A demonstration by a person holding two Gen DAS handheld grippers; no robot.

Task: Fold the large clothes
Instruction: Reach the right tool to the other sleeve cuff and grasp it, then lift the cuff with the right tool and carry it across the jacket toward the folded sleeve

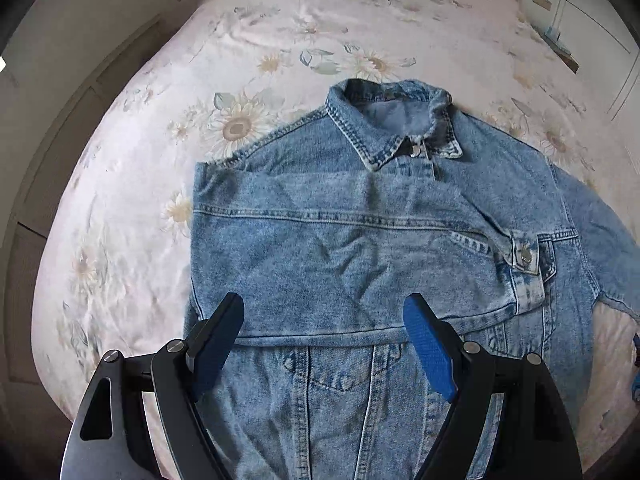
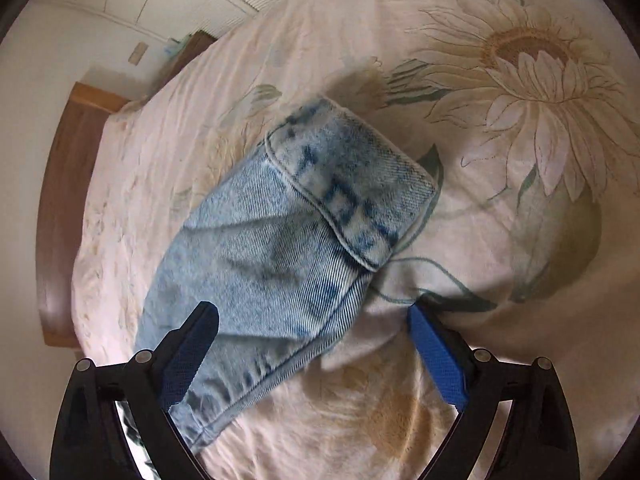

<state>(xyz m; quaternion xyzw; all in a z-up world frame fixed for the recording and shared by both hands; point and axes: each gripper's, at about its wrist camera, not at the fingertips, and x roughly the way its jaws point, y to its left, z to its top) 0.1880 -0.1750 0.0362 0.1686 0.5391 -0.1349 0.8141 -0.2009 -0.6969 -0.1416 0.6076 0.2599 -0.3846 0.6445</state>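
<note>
Denim jacket (image 1: 360, 240) lies front-up on the floral bedsheet (image 1: 160, 120), collar (image 1: 394, 120) toward the headboard, 1 side and sleeve folded across its chest. The left gripper (image 1: 324, 340) hovers over its lower front, jaws wide apart, holding nothing. The right gripper (image 2: 312, 344), jaws equally wide, straddles the other sleeve's cuff (image 2: 352, 184) without clamping it.

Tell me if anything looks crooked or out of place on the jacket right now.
Mostly tidy. The denim jacket lies flat on the bed, one sleeve folded across its chest. The other sleeve lies unfolded on the sheet, its cuff beyond the open right gripper. The left gripper is open too.
</note>
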